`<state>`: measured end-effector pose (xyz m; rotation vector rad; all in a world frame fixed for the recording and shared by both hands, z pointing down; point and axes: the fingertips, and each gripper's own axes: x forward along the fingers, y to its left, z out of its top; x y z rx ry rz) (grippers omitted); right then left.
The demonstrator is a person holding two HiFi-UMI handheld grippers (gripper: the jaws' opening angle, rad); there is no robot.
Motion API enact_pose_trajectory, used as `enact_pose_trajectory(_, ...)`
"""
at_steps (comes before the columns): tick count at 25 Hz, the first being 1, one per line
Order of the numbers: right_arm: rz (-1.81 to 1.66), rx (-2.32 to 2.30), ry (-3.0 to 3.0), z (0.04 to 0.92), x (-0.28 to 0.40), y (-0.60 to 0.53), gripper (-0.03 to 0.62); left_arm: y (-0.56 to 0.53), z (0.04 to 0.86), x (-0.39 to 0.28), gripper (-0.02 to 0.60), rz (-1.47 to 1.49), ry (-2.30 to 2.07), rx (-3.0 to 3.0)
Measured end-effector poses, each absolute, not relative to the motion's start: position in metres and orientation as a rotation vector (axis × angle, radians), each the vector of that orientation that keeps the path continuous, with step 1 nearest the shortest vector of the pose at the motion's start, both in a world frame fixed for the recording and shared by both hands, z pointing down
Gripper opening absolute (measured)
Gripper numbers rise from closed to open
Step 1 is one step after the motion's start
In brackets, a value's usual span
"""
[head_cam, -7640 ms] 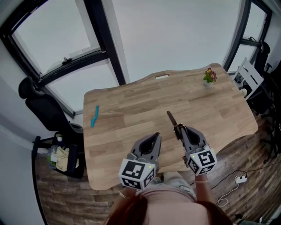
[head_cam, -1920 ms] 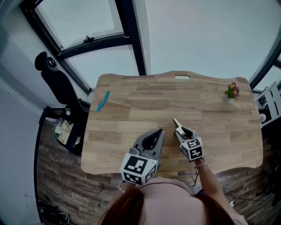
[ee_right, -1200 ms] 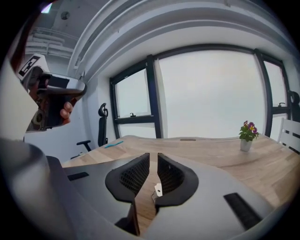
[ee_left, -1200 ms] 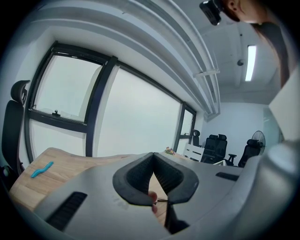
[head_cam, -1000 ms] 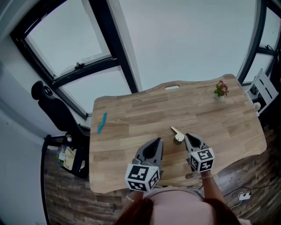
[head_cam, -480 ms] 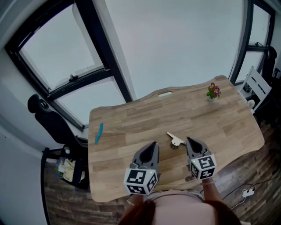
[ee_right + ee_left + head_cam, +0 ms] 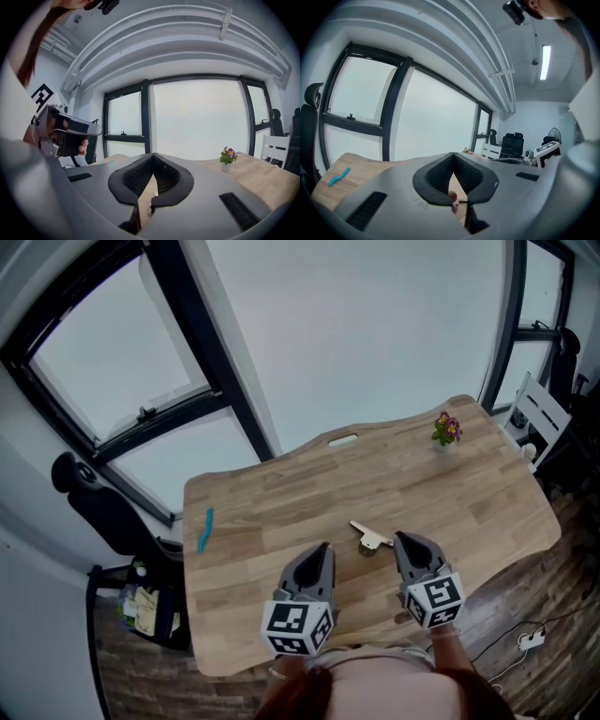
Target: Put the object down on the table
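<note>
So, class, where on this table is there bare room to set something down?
Widest bare stretch: the table middle, between the blue item and the flower pot. The right side, from pot to near edge, is bare too. Crowded: near centre, where the small pale object lies by the left claw and right claw.

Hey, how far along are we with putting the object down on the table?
Done: the small pale beige object with a thin handle lies on the light wooden table, clear of both claws. In hand: nothing; the right claw is shut and empty, the left claw shut too. Left: seemingly nothing beyond drawing back.
</note>
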<state>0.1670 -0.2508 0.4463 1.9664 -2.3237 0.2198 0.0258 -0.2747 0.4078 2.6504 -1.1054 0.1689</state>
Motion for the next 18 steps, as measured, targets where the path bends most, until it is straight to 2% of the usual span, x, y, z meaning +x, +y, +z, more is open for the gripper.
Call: enact_pose_trajectory(18,0.102,1.992,-2.224,0.437,0.179,-0.245,0.000,-0.276,0.414,0.039,0.002,0.182,-1.055,2.661)
